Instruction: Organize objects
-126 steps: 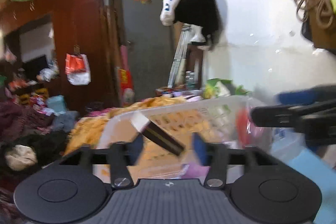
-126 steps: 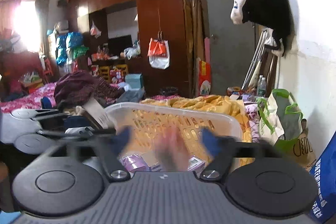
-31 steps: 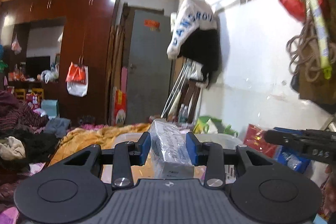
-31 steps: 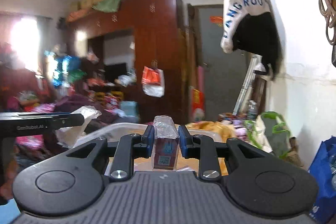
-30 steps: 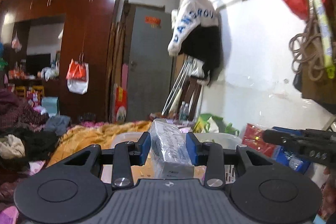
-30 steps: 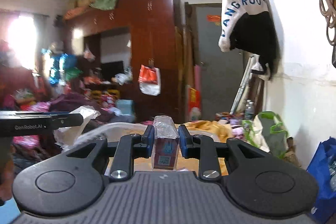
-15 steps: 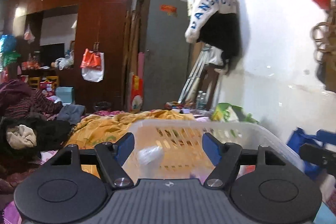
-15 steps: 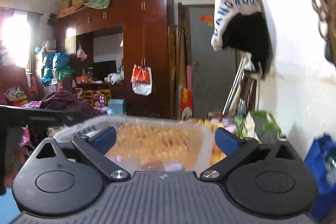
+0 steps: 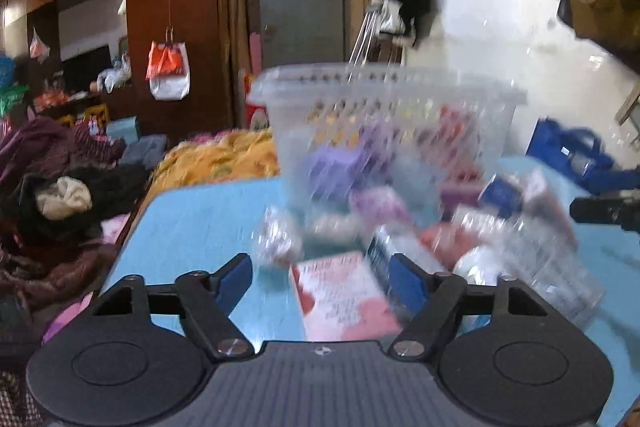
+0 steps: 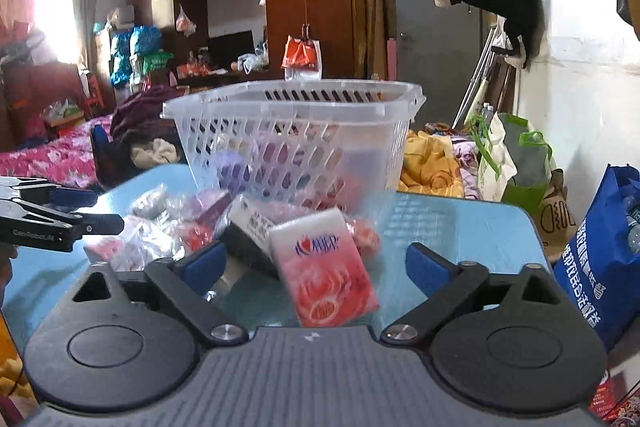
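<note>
Both jaws spread and closing, pinching nothing: right hand-held gripper (image 10: 316, 261) low over the blue counter (image 10: 472, 227) with a pink pack (image 10: 324, 267) lying between its fingers, basket (image 10: 292, 131) just beyond; left hand-held gripper (image 9: 322, 273) above blurred packs (image 9: 340, 291), basket (image 9: 392, 115) ahead.

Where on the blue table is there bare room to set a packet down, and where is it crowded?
Bare: the blue table right of the basket, up to its far right corner, and its left part beside the pile. Crowded: in front of the basket, around the pink packet.
</note>
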### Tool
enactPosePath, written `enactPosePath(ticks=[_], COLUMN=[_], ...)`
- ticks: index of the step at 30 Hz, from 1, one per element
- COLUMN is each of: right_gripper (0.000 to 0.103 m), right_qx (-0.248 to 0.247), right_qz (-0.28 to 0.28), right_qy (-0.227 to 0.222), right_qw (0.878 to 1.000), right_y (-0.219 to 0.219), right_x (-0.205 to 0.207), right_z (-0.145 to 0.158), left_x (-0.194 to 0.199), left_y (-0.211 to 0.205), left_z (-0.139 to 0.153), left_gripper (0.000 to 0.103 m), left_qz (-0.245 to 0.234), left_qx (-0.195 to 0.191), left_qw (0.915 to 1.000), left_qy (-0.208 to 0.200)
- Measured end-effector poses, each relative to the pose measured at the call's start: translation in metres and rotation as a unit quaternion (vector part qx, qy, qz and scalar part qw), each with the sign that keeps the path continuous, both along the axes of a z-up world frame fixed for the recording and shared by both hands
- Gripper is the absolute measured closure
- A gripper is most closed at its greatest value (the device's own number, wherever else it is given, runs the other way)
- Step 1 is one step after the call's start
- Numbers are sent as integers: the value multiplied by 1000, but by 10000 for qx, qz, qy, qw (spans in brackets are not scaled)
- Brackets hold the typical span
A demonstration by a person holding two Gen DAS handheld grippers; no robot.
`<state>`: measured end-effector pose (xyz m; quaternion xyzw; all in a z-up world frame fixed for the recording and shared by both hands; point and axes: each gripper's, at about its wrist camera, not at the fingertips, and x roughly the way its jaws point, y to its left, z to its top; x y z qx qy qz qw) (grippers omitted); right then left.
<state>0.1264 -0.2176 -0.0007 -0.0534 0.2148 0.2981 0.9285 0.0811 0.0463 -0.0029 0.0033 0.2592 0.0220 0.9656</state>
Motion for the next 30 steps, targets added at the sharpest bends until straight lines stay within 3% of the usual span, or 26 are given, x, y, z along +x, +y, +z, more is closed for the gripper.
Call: enactPosePath(ticks=[7,15,18,21,25,30], right_gripper=[25,29,40,40,41,41], right_qx=[-109,-261,-255,-251,-237,-196], right_qz=[-5,72,128,159,181,180], right_qy=[235,470,508,495,464,430], right_qw=[9997,9985,9983,9983,9985,9987], right_y=[2,8,7,6,6,5], right_x=[12,26,27,27,26,26], right_z=[-14,-22,-23,-22,-21,-19], left_x=[1,-12,-14,-10,-20,-15], left_y=[7,3,1,0,1,-7], left_z=[-9,-12,-9,-9,-9,-13], left_gripper=[31,32,32,32,32,32], left_qz=[-108,-471,-576,-353,-640,-466], left_qx=[-151,-207,-240,-126,-495,-255], left_qw=[9997,9986,9980,9991,9967,9984], left_qy=[175,90,98,197,76,170])
